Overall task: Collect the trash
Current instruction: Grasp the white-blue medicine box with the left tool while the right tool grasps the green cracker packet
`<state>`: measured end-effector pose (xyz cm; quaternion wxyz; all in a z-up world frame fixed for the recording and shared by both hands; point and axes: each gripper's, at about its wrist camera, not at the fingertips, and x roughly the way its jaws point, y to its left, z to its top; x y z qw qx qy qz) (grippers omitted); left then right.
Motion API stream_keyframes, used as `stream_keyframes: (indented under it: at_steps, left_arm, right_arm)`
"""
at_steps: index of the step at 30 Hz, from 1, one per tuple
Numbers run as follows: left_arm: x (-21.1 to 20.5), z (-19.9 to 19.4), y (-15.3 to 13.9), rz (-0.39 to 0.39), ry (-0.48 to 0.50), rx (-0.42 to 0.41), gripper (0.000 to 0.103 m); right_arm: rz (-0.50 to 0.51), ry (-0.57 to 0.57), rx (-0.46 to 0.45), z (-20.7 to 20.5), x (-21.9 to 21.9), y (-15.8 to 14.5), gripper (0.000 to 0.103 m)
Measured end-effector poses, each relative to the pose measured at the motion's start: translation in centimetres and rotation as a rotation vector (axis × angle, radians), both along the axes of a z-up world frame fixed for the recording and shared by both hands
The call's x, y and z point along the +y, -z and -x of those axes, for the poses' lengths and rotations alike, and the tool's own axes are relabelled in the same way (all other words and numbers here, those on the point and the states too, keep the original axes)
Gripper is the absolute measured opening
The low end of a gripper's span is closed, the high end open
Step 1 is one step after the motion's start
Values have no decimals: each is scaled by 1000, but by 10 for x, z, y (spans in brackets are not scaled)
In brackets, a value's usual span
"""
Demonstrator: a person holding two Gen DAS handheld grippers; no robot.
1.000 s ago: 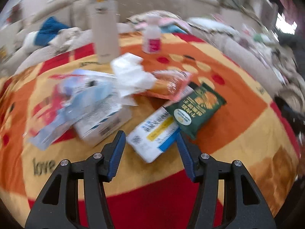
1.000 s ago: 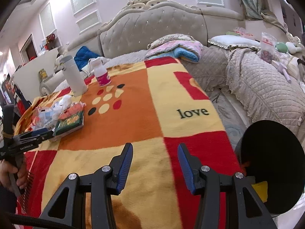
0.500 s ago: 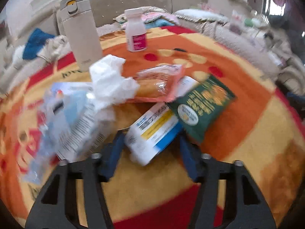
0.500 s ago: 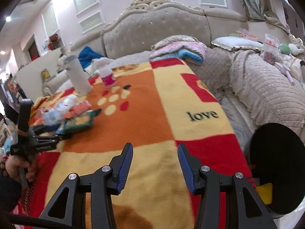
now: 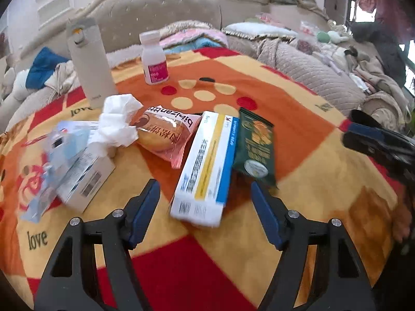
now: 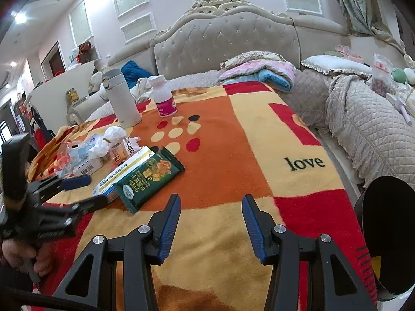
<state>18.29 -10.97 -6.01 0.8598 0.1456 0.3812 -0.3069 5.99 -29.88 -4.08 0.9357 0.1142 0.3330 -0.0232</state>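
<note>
Left wrist view: the left gripper (image 5: 203, 202) has been brought up to the white medicine box (image 5: 208, 165) on the blanket (image 5: 298, 119); its jaws are opening wide either side of the box's near end, nothing pressed yet, so a pickup is judged imminent.

Right wrist view: the right gripper (image 6: 211, 223) is held half-open and empty, nearer the green packet (image 6: 149, 178) than before; the black bin (image 6: 386, 241) waits alongside.

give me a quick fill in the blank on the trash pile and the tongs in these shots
1. The white box with the yellow and blue stripes lies between the pink snack wrapper and the ____ packet.
2. The crumpled white ____ lies in front of the tall cream flask.
3. The left tongs are opening around the near end of the ____.

Missing: green; tissue; box
</note>
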Motion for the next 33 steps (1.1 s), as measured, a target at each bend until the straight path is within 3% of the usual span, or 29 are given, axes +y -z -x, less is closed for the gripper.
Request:
stream_keyframes:
  at_steps: [4, 5, 6, 7, 10, 15, 18, 20, 24, 26, 30, 33]
  left_arm:
    - [-13, -14, 14, -74, -9, 21, 70]
    - [-11, -14, 16, -63, -13, 35, 64]
    - [-7, -13, 15, -37, -20, 48, 45]
    - [-2, -8, 14, -18, -33, 56, 45]
    - [15, 17, 7, 20, -85, 25, 45]
    - [54, 56, 4, 79, -259, 15, 45]
    - [70, 60, 4, 104, -362, -5, 45]
    - [78, 55, 5, 132, -417, 15, 45]
    - [86, 48, 10, 152, -444, 66, 45]
    - [86, 48, 10, 154, -445, 64, 45]
    - [82, 50, 10, 147, -432, 59, 45]
    - [81, 50, 10, 148, -427, 59, 45]
  right_arm:
    - [-15, 3, -1, 0, -1, 1, 47]
    - [-23, 0, -5, 0, -1, 1, 47]
    - [-43, -10, -19, -1, 1, -1, 47]
    - [-56, -17, -27, -2, 2, -2, 48]
    - [-143, -63, -46, -15, 9, -1, 64]
    - [-234, -114, 22, -54, 36, 15, 64]
    - [-173, -83, 126, -81, 53, 28, 65]
    - [-144, -95, 125, -91, 61, 24, 66]
    - [28, -130, 184, -110, 87, 26, 65]
    - [84, -127, 197, -112, 92, 27, 57]
    - [86, -149, 189, -107, 84, 27, 44]
    - [43, -192, 144, -88, 74, 21, 42]
